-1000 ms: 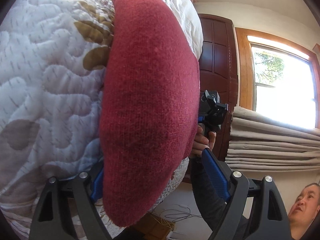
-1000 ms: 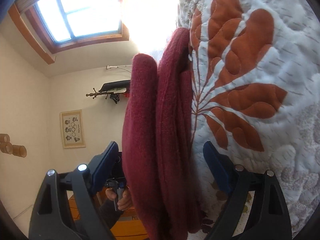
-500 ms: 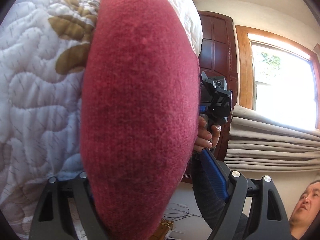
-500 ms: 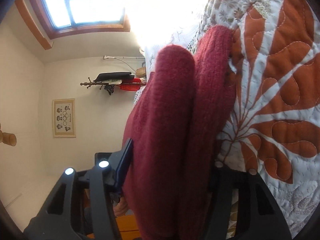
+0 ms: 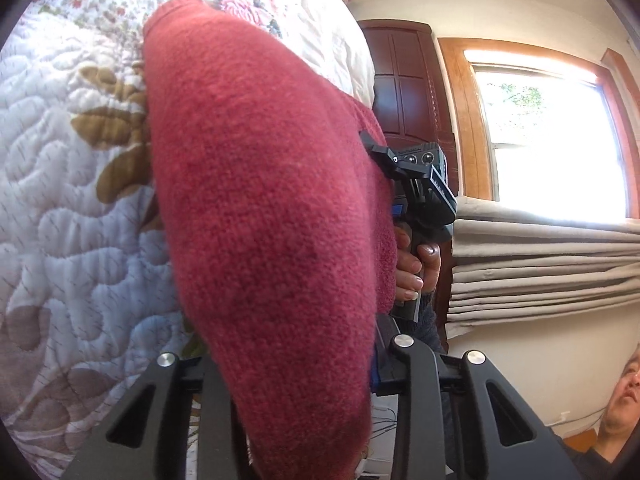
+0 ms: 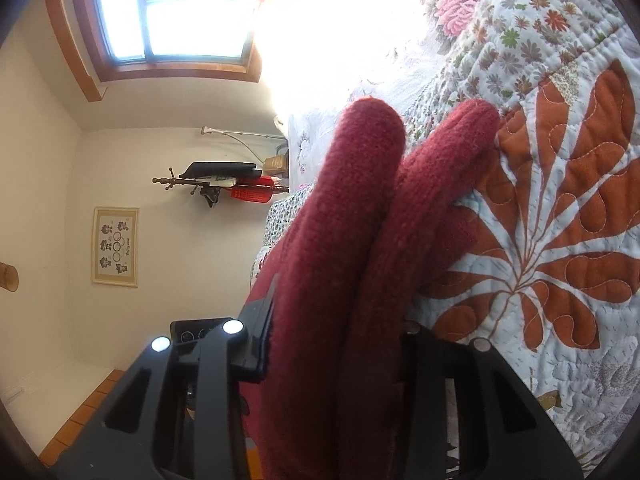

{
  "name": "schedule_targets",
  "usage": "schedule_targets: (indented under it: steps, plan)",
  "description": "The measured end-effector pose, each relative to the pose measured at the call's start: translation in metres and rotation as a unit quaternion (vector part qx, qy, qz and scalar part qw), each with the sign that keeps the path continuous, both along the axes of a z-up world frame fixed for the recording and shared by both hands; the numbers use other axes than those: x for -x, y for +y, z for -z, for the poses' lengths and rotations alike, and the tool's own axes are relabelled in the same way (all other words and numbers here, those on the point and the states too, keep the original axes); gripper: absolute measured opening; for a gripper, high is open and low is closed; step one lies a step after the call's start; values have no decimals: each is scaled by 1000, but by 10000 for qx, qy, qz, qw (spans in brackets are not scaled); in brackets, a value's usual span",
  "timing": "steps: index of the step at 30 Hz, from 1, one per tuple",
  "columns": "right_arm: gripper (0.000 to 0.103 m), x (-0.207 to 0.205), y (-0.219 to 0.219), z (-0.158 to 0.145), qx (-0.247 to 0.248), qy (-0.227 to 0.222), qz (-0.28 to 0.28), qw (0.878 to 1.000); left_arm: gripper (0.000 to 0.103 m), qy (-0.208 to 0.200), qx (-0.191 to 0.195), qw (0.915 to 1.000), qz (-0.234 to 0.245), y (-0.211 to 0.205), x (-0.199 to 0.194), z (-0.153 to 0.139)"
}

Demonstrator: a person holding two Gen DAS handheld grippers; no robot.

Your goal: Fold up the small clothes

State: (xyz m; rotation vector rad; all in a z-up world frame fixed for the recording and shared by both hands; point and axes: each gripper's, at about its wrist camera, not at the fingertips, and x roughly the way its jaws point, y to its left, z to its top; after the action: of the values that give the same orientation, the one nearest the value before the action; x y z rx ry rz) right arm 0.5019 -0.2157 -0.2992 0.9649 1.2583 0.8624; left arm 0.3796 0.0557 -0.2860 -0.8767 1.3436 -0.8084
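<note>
Two grippers clamp one fuzzy red knit sweater (image 5: 272, 216): the left gripper (image 5: 296, 364) is closed on a thick rounded fold, the right gripper (image 6: 332, 344) on two doubled, roll-shaped layers. The sweater lies against a stitched floral quilt (image 6: 560, 240). Open room lies beyond the bed edge.

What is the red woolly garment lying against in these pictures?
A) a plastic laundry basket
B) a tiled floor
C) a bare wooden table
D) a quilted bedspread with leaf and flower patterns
D: the red knitted garment, gripped in both claws, lies against a white quilted bedspread stitched with orange leaf shapes and small flowers; the left wrist view shows the same quilt behind it.
</note>
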Motion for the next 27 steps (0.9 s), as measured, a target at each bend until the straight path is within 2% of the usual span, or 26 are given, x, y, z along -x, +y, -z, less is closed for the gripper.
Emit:
schedule_targets:
  steps: [6,11,13,15,18,19,20,22,24,27]
  plan:
    - [36,20,44,-59,-102,-538,-195,9983,31,-493,122,9987,-63,36,34,-52]
    - [36,60,107,-85,-197,-859,-637,9941,31,-828,122,9959,-330,88,103,-75]
    - [36,81,132,-75,-159,-813,-849,9929,31,-739,192,9953,-598,114,135,-63]
    - [39,99,157,-48,33,-518,-1027,9934,34,-339,212,9947,-943,138,164,-28]
    - [60,120,183,1,844,-24,-1219,9889,42,596,-96,9871,-1484,164,199,42]
    - [63,126,183,7,1048,-3,-1199,9872,44,850,32,9837,-1583,168,206,59]
    - [66,131,179,5,1000,-47,-1110,9888,51,946,180,9809,-1688,170,213,66]
    - [73,141,157,-7,1081,-90,-753,9912,60,785,228,9810,-1761,171,220,56]
    - [74,148,128,-26,1265,-249,-263,9913,68,564,234,9815,-1813,184,232,41]
    - [71,156,102,-52,1474,-560,248,9872,70,246,-38,9796,-1993,202,243,13]
